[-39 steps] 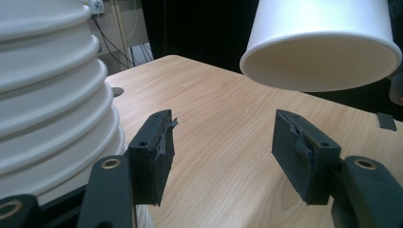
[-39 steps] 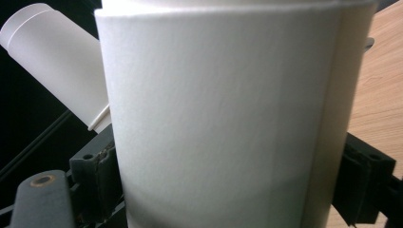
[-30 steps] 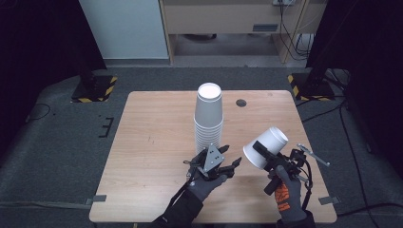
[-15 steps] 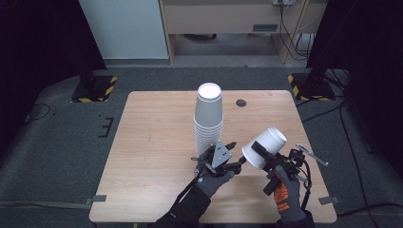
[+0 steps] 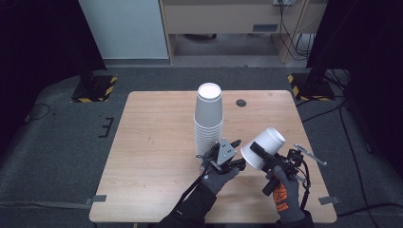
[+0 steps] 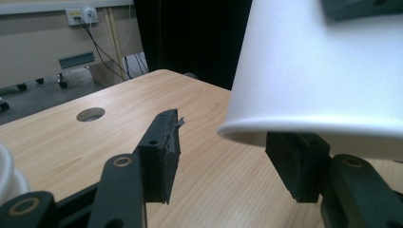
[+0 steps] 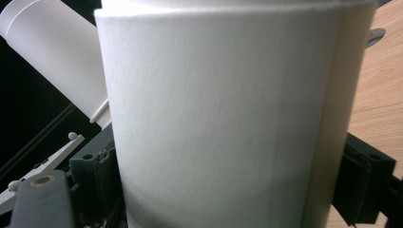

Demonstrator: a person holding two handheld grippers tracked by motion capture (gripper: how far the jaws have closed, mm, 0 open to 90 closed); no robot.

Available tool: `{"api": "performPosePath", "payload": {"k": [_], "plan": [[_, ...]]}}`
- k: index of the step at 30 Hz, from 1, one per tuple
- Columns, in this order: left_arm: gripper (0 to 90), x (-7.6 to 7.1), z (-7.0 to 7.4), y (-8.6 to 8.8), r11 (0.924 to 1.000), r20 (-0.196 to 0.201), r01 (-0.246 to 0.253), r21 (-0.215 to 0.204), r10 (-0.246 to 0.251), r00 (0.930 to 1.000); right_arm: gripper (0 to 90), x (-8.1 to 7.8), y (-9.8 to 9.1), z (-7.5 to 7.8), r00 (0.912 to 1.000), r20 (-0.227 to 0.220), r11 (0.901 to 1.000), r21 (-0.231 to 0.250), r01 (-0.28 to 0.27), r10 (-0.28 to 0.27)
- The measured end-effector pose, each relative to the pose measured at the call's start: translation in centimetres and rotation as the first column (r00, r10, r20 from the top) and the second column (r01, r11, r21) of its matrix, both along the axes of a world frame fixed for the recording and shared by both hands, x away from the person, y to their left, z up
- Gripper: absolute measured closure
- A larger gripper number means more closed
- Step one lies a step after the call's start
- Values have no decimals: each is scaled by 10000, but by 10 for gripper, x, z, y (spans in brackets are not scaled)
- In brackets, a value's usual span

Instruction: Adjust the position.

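The white paper cup (image 5: pixel 263 148) sits low and right of centre in the high view, held tilted above the wooden surface (image 5: pixel 157 142) by the right gripper (image 5: pixel 260 152), whose jaws are clamped on its wall. In the right gripper view the cup's wall runs between the two black jaws. The left gripper (image 5: pixel 237 154) is just beside the cup's rim; its jaws have just been closing, yet in the left gripper view they stand apart with nothing pressed between them, one jaw under the rim (image 6: pixel 304 129).

The cup looks light, thin-walled and easy to crush, so I judge a gentle hold near the stiffer rolled rim safest.

Count: one loose cup, one tall stack of cups (image 5: pixel 208 118) at the frame's centre, two grippers, one round hole (image 5: pixel 241 102) in the surface.
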State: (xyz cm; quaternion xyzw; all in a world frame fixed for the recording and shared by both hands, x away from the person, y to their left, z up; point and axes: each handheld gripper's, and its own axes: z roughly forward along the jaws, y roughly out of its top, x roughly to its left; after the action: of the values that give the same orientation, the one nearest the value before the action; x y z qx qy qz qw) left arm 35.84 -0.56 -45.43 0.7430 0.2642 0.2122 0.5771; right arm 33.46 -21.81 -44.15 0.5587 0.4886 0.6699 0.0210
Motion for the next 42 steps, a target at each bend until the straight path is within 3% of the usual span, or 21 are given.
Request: {"api": "performPosePath", "payload": {"k": [9,28,42], "plan": [[542,-2,1,-4,9997,258,-58,-244,65,9996,149,0,2,-1,10000,-41,10000,-12,-75,75],[775,-6,-2,0,9997,639,-205,-113,212,9977,142,2,5,-3,9994,-189,9995,77,-294,295],[825,-13,-5,4,9999,609,19,-102,-12,9981,139,3,4,-4,9997,33,9997,-13,-240,240]]}}
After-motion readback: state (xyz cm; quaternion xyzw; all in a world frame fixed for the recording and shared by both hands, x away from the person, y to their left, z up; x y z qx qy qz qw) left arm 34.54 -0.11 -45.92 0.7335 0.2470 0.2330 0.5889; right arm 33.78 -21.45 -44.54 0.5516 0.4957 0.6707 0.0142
